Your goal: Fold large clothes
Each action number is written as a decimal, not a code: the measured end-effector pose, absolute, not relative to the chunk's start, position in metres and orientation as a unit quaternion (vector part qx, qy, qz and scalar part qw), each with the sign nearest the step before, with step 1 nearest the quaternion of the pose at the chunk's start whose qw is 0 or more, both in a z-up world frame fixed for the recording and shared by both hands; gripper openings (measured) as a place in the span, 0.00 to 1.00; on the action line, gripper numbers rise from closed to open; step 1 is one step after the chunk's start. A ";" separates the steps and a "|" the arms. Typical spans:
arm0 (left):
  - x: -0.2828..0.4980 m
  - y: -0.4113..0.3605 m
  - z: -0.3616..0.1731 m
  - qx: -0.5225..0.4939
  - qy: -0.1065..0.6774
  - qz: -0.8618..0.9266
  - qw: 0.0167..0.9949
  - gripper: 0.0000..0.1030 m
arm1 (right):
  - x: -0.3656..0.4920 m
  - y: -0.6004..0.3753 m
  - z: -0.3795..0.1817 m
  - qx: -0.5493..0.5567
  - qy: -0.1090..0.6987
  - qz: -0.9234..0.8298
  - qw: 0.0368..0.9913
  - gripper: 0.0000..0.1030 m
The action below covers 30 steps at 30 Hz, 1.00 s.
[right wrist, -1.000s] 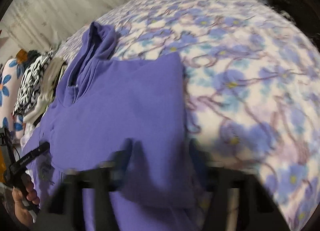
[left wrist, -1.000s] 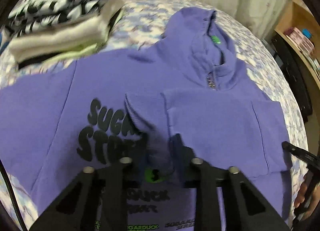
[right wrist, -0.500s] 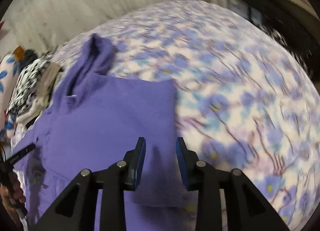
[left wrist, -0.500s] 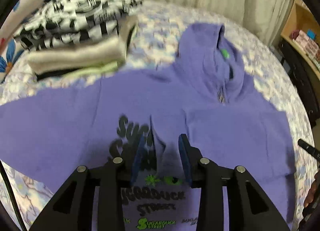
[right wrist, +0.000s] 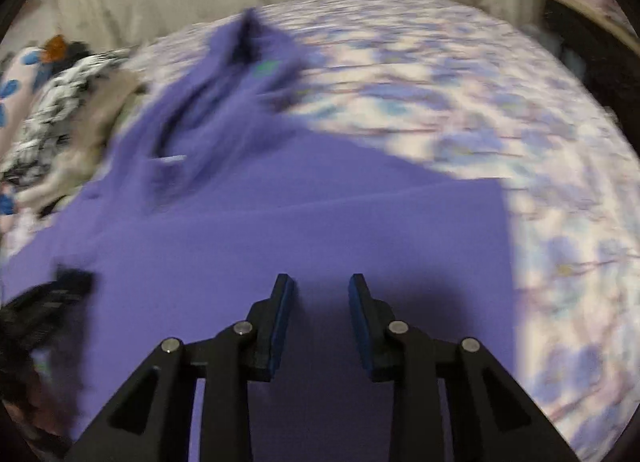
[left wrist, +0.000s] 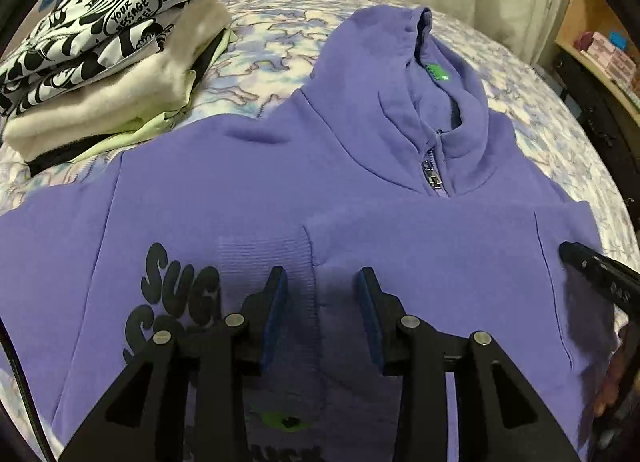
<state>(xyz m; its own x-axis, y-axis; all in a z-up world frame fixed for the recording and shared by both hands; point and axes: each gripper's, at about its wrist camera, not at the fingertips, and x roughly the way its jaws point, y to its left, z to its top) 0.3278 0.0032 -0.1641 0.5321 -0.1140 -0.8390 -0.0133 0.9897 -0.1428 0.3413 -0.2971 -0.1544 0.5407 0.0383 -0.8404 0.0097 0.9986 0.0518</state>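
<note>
Now, near: our left gripper jaws spread, empty, over ribbed cuff of sleeve folded across purple hoodie. Our right gripper jaws closing, nothing between, above folded right side. Hoodie lies front-up on floral bed, hood away from us. Next, we judge: fold other sleeve, still spread left, inward; pinch cuff edge only, lay flat, no bunching over print. Far: folded pile. Count: one hoodie, two grippers, one pile, four-odd garments.
</note>
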 end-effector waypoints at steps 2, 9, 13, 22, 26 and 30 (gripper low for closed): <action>0.328 0.005 -0.163 -0.063 0.485 -0.038 0.871 0.34 | 0.338 -0.327 -0.154 0.059 0.485 0.012 0.872 0.09; 0.308 0.012 -0.139 -0.078 0.493 -0.025 0.866 0.59 | 0.308 -0.333 -0.133 0.090 0.502 0.010 0.860 0.12; 0.276 0.017 -0.116 -0.071 0.481 -0.029 0.873 0.60 | 0.271 -0.308 -0.119 0.092 0.504 0.037 0.858 0.19; 0.177 0.051 -0.058 -0.052 0.468 -0.041 0.881 0.72 | 0.194 -0.236 -0.074 0.087 0.482 0.095 0.867 0.43; 0.141 0.080 -0.034 -0.050 0.453 -0.019 0.890 0.75 | 0.168 -0.200 -0.048 0.074 0.464 0.112 0.876 0.43; 0.110 0.120 -0.014 -0.061 0.435 0.004 0.898 0.77 | 0.152 -0.162 -0.025 0.059 0.446 0.130 0.883 0.43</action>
